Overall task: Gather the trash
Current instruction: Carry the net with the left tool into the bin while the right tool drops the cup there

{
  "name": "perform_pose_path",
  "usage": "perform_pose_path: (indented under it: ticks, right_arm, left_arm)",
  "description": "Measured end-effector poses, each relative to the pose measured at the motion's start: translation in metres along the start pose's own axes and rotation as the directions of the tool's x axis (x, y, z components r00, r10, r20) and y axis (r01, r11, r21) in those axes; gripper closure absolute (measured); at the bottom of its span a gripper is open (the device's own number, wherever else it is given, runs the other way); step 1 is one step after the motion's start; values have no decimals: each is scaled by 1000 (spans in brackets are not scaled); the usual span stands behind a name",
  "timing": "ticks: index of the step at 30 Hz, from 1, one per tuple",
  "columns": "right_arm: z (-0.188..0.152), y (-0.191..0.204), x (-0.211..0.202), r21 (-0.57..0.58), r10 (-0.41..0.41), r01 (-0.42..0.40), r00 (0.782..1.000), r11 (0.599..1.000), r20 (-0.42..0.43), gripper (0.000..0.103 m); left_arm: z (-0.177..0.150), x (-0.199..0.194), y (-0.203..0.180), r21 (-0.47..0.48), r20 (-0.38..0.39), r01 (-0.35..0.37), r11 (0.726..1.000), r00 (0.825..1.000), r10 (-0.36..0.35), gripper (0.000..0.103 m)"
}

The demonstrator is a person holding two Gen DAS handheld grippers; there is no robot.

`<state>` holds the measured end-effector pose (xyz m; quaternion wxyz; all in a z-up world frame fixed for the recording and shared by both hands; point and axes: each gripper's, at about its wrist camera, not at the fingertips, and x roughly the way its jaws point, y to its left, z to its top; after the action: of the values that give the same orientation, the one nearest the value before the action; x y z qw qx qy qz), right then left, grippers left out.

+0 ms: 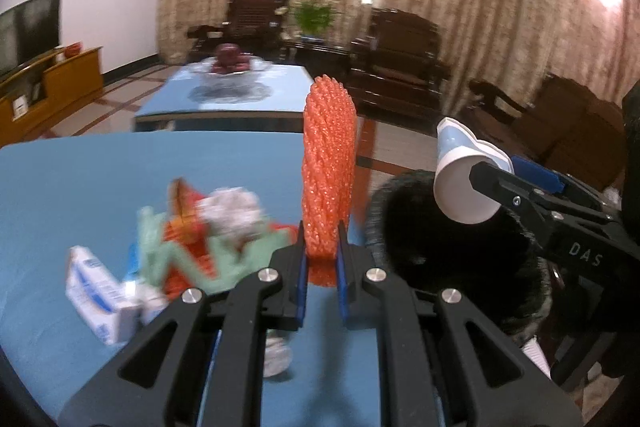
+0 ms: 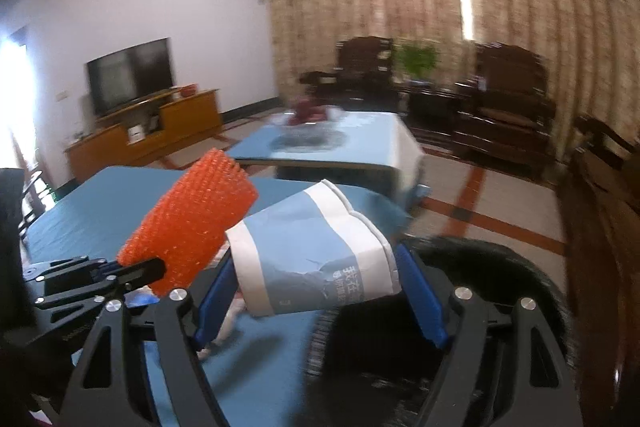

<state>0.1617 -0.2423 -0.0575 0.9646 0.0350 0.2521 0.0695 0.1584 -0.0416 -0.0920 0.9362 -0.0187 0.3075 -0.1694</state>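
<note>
My left gripper (image 1: 322, 259) is shut on an orange foam net sleeve (image 1: 329, 163), which stands upright above the blue table. The sleeve (image 2: 192, 223) and the left gripper (image 2: 148, 273) also show at the lower left of the right wrist view. My right gripper (image 2: 320, 287) is shut on a crumpled blue and white paper cup (image 2: 316, 259), held on its side between the blue pads. That cup (image 1: 464, 175) appears at the right of the left wrist view, above a black bin (image 1: 452, 247). The bin (image 2: 440, 315) lies just below and right of the cup.
A blurred pile of trash (image 1: 192, 239) lies on the blue table (image 1: 80, 187): a white and blue box (image 1: 100, 299), green and orange wrappers, crumpled paper. A second blue table (image 2: 340, 143) with a fruit bowl stands beyond. Dark wooden armchairs (image 2: 504, 107) line the curtain.
</note>
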Motion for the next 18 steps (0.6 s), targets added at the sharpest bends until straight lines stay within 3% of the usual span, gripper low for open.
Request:
perform_pose_path:
  ticks: [8, 14, 16, 18]
  right_arm:
    - [-16, -72, -10, 64, -158, 159, 987, 985, -28, 27]
    - [-27, -108, -10, 97, -246, 252, 967, 963, -68, 26]
    - [-32, -117, -9, 93, -290, 299, 952, 950, -94, 22]
    - [-37, -122, -10, 96, -324, 334, 940, 938, -103, 13]
  left_arm:
    - [4, 43, -70, 77, -10, 107, 991, 994, -106, 92]
    - [1, 74, -105, 102, -67, 181, 978, 982, -175, 89]
    - [-1, 82, -112, 107, -85, 200, 974, 978, -191, 64]
    - [-1, 85, -116, 107, -87, 205, 973, 977, -196, 56]
